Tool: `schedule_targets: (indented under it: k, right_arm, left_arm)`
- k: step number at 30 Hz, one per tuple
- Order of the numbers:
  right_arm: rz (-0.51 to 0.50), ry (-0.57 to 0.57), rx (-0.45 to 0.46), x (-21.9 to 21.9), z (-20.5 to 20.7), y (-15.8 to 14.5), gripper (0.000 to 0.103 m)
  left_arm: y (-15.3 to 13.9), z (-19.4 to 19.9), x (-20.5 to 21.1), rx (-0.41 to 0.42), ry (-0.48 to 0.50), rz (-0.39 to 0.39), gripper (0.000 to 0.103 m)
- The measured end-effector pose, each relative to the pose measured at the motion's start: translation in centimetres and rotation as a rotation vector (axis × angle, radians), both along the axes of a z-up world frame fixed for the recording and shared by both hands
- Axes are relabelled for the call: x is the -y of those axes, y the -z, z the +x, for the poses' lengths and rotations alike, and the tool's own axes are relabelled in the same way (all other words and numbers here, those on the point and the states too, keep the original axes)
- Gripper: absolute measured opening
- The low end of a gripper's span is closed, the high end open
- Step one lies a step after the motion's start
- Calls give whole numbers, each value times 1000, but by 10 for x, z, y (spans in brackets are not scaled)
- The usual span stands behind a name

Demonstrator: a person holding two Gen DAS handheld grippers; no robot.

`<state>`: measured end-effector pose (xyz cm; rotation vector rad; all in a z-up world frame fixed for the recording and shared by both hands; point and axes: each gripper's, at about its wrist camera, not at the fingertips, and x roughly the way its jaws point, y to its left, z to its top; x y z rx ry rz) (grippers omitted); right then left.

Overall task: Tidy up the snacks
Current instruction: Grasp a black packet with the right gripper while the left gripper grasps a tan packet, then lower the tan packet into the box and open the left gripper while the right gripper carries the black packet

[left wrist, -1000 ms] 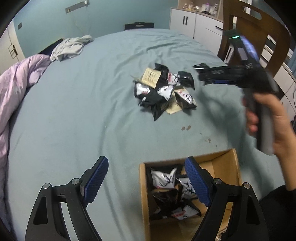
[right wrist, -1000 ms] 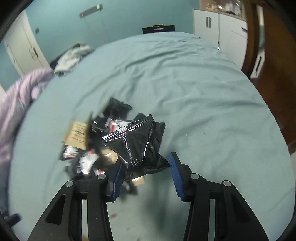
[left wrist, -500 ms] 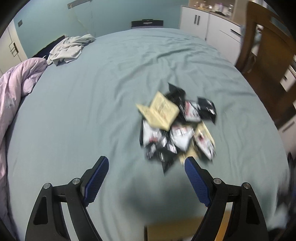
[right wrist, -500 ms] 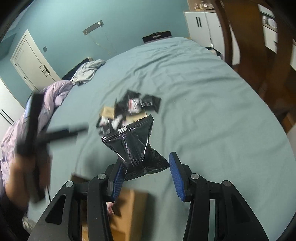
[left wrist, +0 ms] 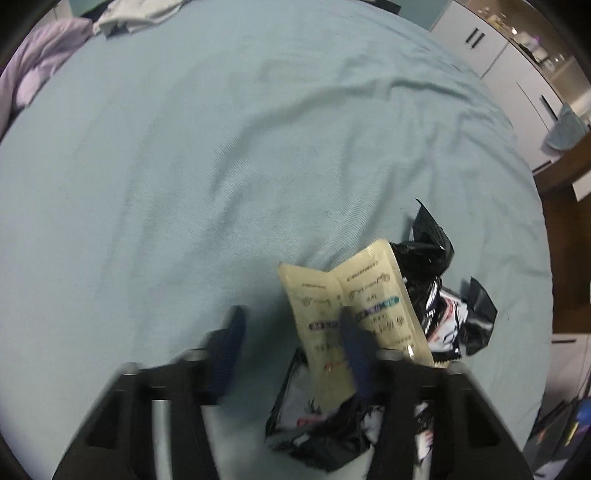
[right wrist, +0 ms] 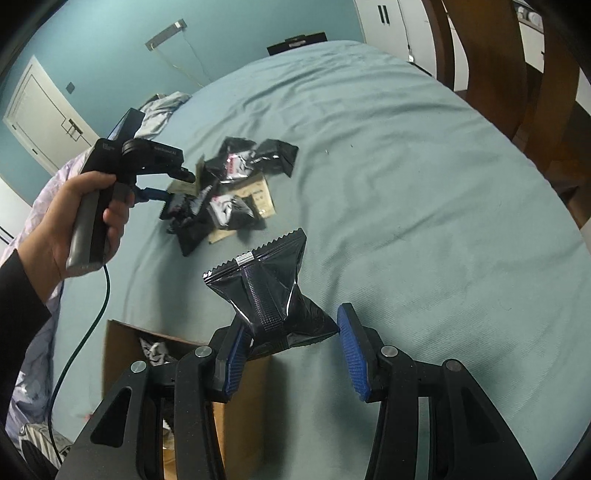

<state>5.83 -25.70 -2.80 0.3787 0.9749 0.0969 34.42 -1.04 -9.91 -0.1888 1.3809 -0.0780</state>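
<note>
A pile of black and beige snack packets [right wrist: 229, 188] lies on the teal bed. In the left wrist view my left gripper [left wrist: 291, 332] is open at the pile's edge, its right finger over a beige packet [left wrist: 354, 306], black packets [left wrist: 439, 306] beside it. It also shows in the right wrist view [right wrist: 166, 192], held by a hand. My right gripper [right wrist: 291, 332] holds a black snack packet [right wrist: 269, 291] against its left finger, above the bed beside an open cardboard box [right wrist: 125, 354] with packets inside.
A lilac duvet [left wrist: 33, 70] and grey clothes [left wrist: 136, 11] lie at the bed's far left. White cabinets [left wrist: 517, 62] and a wooden chair [right wrist: 517, 74] stand to the right. A cable [right wrist: 85, 332] hangs from the left gripper.
My left gripper has moved from over the box forward to the pile and reached the beige packet. My right gripper has carried the black packet back toward the box.
</note>
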Motion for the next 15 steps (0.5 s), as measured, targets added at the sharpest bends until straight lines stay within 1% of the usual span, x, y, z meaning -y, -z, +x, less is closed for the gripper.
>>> schedule_targets:
  k: [1, 3, 5, 6, 7, 9, 12, 15]
  right_arm:
    - [-1, 2, -5, 0, 2, 2, 45]
    - [0, 4, -10, -1, 3, 3, 45]
    - [-8, 6, -11, -3, 2, 3, 45]
    - [-10, 6, -12, -4, 5, 5, 45]
    - [-9, 5, -10, -5, 5, 5, 45]
    - [-14, 5, 3, -7, 3, 3, 45]
    - [-18, 9, 32, -5, -4, 0, 45]
    - [-13, 20, 61, -4, -9, -4, 45]
  left_arm:
    - [1, 1, 1, 0, 1, -21, 18]
    - [-2, 0, 3, 24, 3, -23, 4]
    - [-15, -7, 5, 98, -8, 11, 4]
    - [-25, -14, 6, 155, -13, 34, 4]
    - [-31, -19, 7, 184, -11, 35, 4]
    - [-47, -34, 4, 237, -14, 13, 4]
    - [-72, -59, -7, 268, -15, -33, 3]
    - [-102, -93, -16, 302, 14, -65, 3]
